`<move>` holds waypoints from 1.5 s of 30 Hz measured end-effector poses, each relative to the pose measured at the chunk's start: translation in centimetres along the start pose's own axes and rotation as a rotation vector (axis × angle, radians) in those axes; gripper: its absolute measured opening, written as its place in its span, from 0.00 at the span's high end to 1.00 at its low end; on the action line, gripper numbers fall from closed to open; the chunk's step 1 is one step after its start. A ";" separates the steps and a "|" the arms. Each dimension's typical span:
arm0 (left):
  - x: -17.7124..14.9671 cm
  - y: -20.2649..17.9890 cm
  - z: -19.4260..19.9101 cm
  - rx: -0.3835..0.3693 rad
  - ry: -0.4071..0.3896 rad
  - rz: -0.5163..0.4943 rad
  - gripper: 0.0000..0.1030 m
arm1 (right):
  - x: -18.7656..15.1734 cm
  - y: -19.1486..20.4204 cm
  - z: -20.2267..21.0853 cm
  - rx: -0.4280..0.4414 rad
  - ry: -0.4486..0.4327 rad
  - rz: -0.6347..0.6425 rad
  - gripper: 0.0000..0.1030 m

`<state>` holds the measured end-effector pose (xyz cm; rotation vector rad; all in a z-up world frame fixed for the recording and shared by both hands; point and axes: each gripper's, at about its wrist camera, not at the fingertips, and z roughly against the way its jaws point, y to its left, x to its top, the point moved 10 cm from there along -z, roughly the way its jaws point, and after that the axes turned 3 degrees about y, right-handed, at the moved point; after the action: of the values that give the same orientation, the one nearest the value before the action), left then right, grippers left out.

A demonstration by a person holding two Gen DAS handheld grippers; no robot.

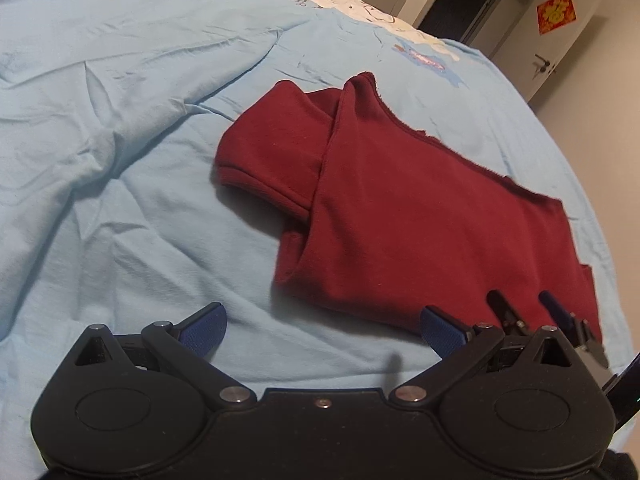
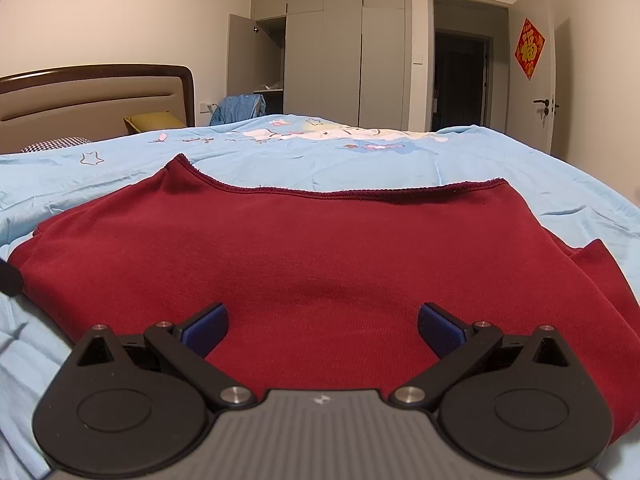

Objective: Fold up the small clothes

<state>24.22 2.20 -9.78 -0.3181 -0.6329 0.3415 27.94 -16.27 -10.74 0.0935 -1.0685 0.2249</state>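
Holding both tongs spread wide and empty, we see the left tongs [image 1: 322, 326] hang over the light blue duvet [image 1: 140, 220], their blue pads [image 1: 208, 326] apart, the right-hand pad just over the near hem of the dark red sweatshirt [image 1: 400, 208]. The right tongs [image 2: 322, 326] sit low over the sweatshirt [image 2: 320, 264] itself, red cloth filling the gap between their pads [image 2: 438, 330]; whether the pads touch the cloth we cannot tell. In the left wrist view the right tongs [image 1: 528, 304] show as two dark fingers over the garment's near right part, close beside the left tool.

The sweatshirt lies flat on the bed, partly folded: one side is laid over the body in a long diagonal crease, and a cuffed sleeve [image 1: 256, 168] sticks out on the left side. Its far edge runs as a ribbed band [image 2: 360, 192] across the right wrist view. It lies toward the near right part of the bed, with wrinkled duvet open to its left.

Farther off, the duvet carries a cartoon print [image 2: 320, 132] near the bed's far edge. A padded headboard [image 2: 96, 96] stands at the left, with a yellow pillow [image 2: 154, 122] below it. Behind are grey wardrobes [image 2: 340, 60], one door open, a dark doorway [image 2: 460, 80], and a red diamond decoration [image 2: 530, 49] on the open door [image 2: 536, 120].
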 end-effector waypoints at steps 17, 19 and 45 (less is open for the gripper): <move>0.6 -2.5 -1.7 -0.086 0.009 0.037 0.01 | 0.0 0.0 0.0 0.001 -0.001 0.000 0.00; 0.6 -2.3 -1.7 -0.089 0.007 0.042 0.01 | 0.0 0.0 0.0 0.001 -0.001 0.000 0.00; 0.8 -2.1 -2.1 -0.095 0.002 0.032 0.01 | -0.1 0.0 0.0 0.001 -0.002 0.001 0.00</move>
<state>26.54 0.26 -10.13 -0.4199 -0.6441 0.3426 27.91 -16.28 -10.83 0.0944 -1.0706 0.2258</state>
